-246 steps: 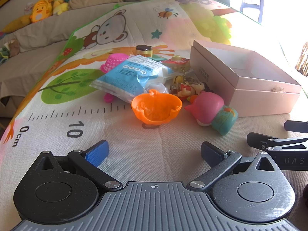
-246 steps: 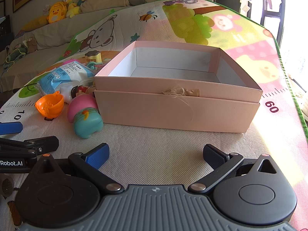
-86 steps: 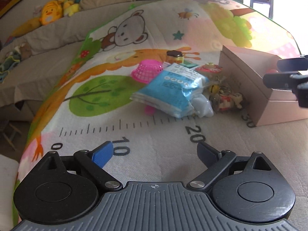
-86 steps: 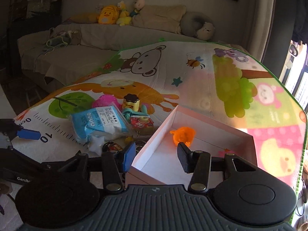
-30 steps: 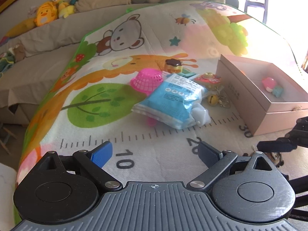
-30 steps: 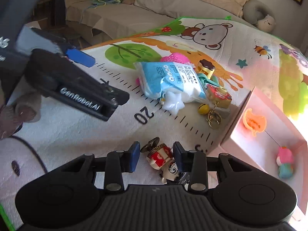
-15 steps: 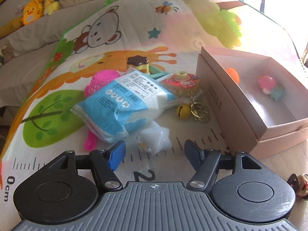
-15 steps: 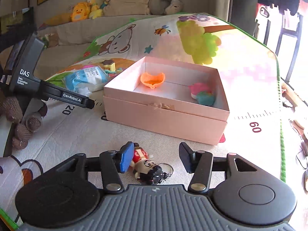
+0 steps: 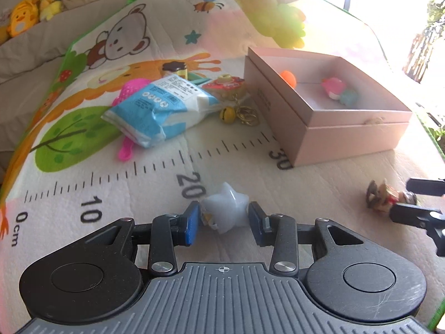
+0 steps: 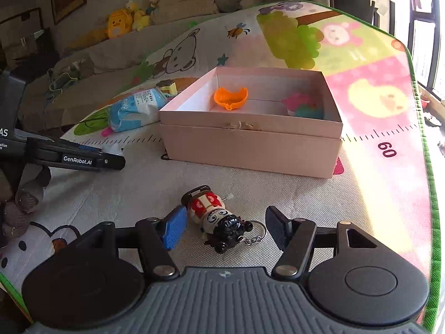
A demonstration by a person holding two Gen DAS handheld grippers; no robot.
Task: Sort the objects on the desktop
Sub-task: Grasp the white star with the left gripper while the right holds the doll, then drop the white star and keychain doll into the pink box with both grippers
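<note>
My left gripper (image 9: 224,224) is shut on a white star-shaped toy (image 9: 224,213), held just above the mat near the 20 mark. My right gripper (image 10: 225,229) is open around a doll keychain (image 10: 215,218) that lies on the mat between its fingers; the doll also shows in the left wrist view (image 9: 385,197). The pink box (image 10: 250,144) stands open behind it, holding an orange cup (image 10: 230,97) and a pink and teal toy (image 10: 301,105).
Left of the box (image 9: 325,128) lie a blue and white packet (image 9: 161,108), a pink basket (image 9: 130,91), a bell with key rings (image 9: 239,114), a round red toy (image 9: 225,85) and a small jar (image 9: 174,69). A sofa with plush toys (image 10: 122,23) lies beyond the mat.
My left gripper has closed on the white star toy and drawn it back from the packet toward the 20 mark. My right gripper has opened wider, and the doll now lies on the mat between its fingers.
</note>
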